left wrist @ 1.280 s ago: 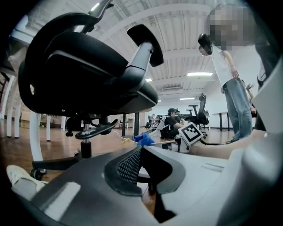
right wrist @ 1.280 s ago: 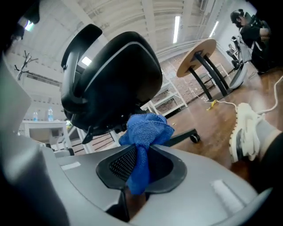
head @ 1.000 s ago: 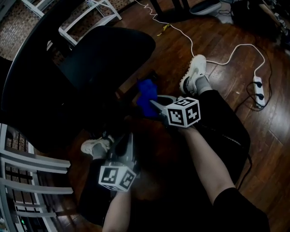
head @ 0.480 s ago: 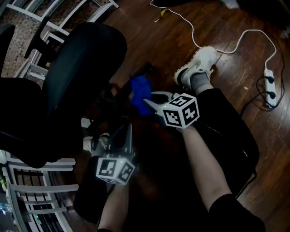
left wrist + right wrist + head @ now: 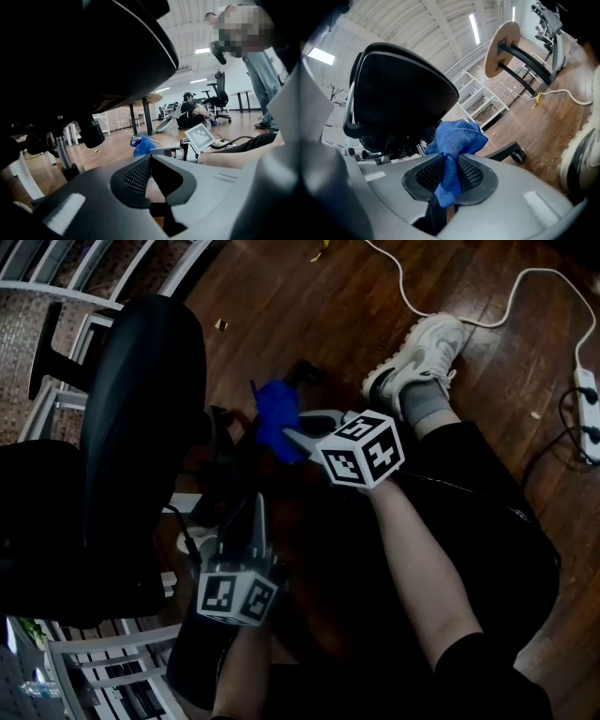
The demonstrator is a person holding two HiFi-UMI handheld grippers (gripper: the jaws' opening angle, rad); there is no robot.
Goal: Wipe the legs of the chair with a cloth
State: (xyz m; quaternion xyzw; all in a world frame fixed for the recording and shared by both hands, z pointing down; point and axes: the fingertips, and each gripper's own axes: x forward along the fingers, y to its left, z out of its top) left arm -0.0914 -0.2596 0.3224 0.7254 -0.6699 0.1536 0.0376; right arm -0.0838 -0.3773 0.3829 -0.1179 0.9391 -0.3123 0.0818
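Observation:
The black office chair (image 5: 141, 427) stands at the left in the head view, and one dark leg with a caster (image 5: 305, 376) reaches out from its base. My right gripper (image 5: 286, 435) is shut on a bunched blue cloth (image 5: 277, 416) just beside that leg. In the right gripper view the cloth (image 5: 454, 140) bulges above the jaws, with the caster leg (image 5: 513, 152) behind it. My left gripper (image 5: 258, 517) sits lower, under the seat edge, shut and holding nothing (image 5: 150, 157). It looks towards the cloth (image 5: 143, 145) and the chair's column (image 5: 61, 150).
A white cable and power strip (image 5: 586, 390) lie on the wooden floor at the right. The person's white shoe (image 5: 422, 352) rests near the chair leg. White metal frames (image 5: 94, 652) stand at the left. A round-topped table (image 5: 501, 42) stands further off.
The head view has swung, so the chair now sits further left. My right gripper with the cloth has edged up and left towards the chair base. The left gripper stays low.

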